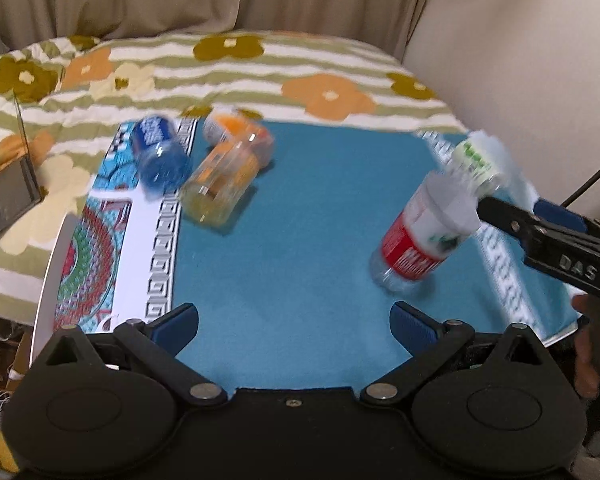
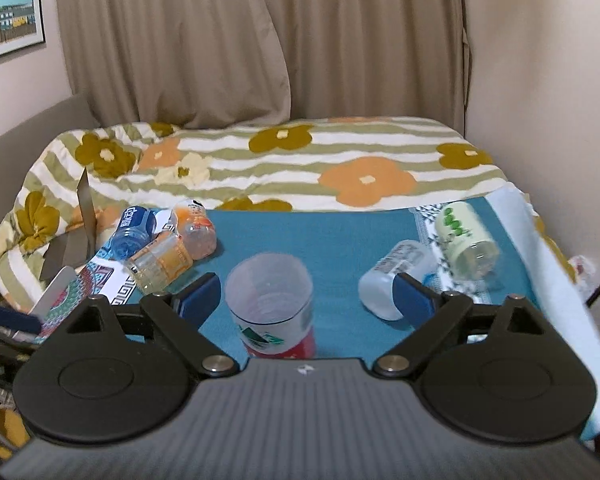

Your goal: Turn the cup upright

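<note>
A clear plastic cup with a red and white label [image 2: 270,306] stands upright on the teal mat [image 2: 332,240], mouth up, between the spread fingers of my right gripper [image 2: 306,300]; the jaws are wide and I cannot tell if either touches it. In the left wrist view the same cup [image 1: 420,236] stands at the right with the right gripper's black finger [image 1: 512,220] beside its rim. My left gripper [image 1: 294,320] is open and empty over the near mat edge.
A blue-label bottle [image 1: 158,154] and two orange-label bottles [image 1: 220,184] lie at the mat's far left. A green-label bottle [image 2: 464,236] and a clear bottle [image 2: 392,276] lie at the right. A floral quilt [image 2: 284,160] and curtains stand behind.
</note>
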A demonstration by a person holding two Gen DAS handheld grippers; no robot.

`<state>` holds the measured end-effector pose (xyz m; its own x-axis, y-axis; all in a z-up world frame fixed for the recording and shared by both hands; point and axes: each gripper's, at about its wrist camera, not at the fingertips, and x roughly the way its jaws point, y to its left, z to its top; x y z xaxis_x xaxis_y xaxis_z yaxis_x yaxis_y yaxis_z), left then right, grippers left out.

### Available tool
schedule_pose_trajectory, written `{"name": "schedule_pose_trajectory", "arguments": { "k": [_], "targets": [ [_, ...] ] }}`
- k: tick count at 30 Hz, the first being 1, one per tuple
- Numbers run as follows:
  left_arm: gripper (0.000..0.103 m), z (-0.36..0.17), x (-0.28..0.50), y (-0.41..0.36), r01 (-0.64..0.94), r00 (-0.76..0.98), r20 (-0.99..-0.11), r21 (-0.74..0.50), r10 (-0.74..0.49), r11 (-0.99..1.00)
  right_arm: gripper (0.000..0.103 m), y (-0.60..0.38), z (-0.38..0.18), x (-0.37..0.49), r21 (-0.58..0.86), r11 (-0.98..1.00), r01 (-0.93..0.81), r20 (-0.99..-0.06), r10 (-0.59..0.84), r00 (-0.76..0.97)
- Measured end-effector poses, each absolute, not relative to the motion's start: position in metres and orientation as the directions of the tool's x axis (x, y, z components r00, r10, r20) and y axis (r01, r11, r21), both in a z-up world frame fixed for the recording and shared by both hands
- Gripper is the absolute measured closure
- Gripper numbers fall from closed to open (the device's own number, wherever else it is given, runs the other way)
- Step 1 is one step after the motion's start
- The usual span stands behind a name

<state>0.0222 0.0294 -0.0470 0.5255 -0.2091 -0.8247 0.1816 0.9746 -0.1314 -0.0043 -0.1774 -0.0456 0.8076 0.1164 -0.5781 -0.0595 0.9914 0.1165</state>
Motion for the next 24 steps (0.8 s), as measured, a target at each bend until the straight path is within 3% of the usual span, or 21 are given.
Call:
{"name": "schedule_pose_trajectory", "arguments": {
  "k": [9, 16, 24],
  "targets": [
    [0.0, -0.015, 0.008, 0.0, 0.165, 0.63, -0.762, -0.056, -0.149, 0.985, 0.0, -0.213, -0.001, -0.02, 0.09, 0.996, -0.021, -0.682, 0.077, 0.727],
    [0.0, -0.016, -0.008, -0.015, 0.154, 0.661, -0.743, -0.008, -0.109, 0.988, 0.0, -0.225, -0.013, -0.033, 0.05, 0.999, 0.002, -0.768, 0.037, 0.64],
    [0.0, -0.018, -0.021, -0.021, 0.141, 0.677, -0.732, 0.023, -0.079, 0.99, 0.0, -0.232, -0.023, -0.043, 0.073, 0.997, 0.039, -0.792, 0.034, 0.61]
  ]
}}
